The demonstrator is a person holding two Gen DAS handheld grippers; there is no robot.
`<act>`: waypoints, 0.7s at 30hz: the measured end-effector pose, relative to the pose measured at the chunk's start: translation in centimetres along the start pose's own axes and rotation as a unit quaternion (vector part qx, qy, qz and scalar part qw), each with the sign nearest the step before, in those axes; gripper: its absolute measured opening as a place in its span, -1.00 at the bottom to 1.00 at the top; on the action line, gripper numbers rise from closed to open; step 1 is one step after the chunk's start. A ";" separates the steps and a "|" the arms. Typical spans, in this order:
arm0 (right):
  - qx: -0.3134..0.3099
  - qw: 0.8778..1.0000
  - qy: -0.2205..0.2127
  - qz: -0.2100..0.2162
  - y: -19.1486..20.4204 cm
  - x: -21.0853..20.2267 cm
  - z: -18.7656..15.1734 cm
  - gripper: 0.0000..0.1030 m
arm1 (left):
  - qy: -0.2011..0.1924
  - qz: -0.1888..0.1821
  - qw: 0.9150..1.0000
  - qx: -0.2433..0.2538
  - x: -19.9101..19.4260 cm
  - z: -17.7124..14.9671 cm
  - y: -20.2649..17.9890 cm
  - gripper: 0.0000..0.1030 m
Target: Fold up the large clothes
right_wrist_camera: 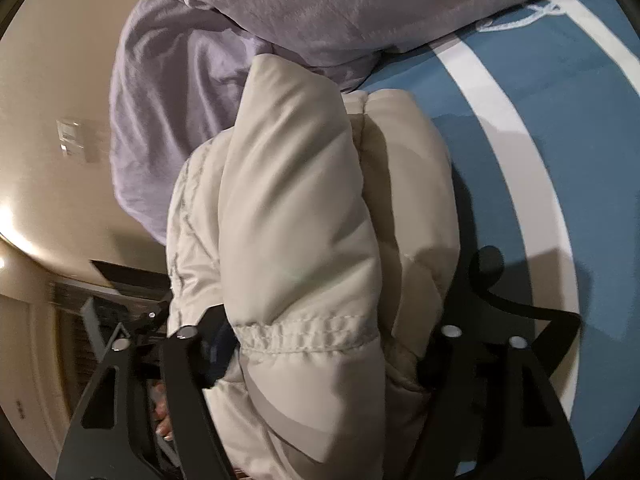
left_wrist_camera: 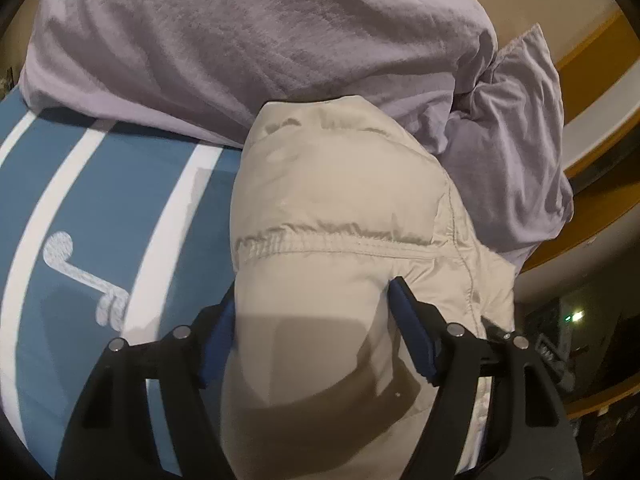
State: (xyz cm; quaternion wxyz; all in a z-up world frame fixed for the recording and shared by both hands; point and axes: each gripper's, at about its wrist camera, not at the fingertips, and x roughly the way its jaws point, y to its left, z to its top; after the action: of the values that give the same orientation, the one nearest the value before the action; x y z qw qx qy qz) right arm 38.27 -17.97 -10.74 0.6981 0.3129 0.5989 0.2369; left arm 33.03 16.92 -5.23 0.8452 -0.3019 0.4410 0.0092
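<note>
A cream puffer jacket (left_wrist_camera: 340, 208) is bundled over the edge of a blue bed cover with white stripes (left_wrist_camera: 100, 200). My left gripper (left_wrist_camera: 312, 328) is shut on the jacket, its blue pads (left_wrist_camera: 412, 336) pressing the padded fabric just below an elastic seam. In the right wrist view the same jacket (right_wrist_camera: 296, 208) fills the middle, folded in thick rolls. My right gripper (right_wrist_camera: 320, 356) is shut on the jacket near its elastic cuff seam; its right fingertip is hidden in the fabric.
A lilac blanket (left_wrist_camera: 260, 40) lies heaped behind the jacket and hangs off the bed (right_wrist_camera: 160, 120). The blue striped cover (right_wrist_camera: 520, 140) spreads to the right. A beige wall (right_wrist_camera: 52, 100) and dark furniture lie beyond the bed edge.
</note>
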 end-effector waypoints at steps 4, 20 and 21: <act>-0.012 0.999 -0.029 -0.035 0.0 -3.0 -0.1 0.53 | -0.025 0.047 0.997 0.050 -1.0 0.2 -1.2 0.48; -0.212 0.943 -0.160 -0.202 9.9 -3.2 0.3 0.08 | -0.104 0.127 0.968 0.192 -0.6 0.1 -9.5 0.59; -0.230 0.935 -0.163 -0.215 10.4 -2.5 0.1 0.01 | -0.103 0.139 0.964 0.201 0.0 -0.1 -9.6 0.59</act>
State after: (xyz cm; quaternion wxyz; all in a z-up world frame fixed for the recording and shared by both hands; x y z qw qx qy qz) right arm 38.41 -12.55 -1.54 0.8732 0.0420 0.4591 0.1580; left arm 35.61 8.98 -0.44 0.9199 -0.0592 0.3816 0.0689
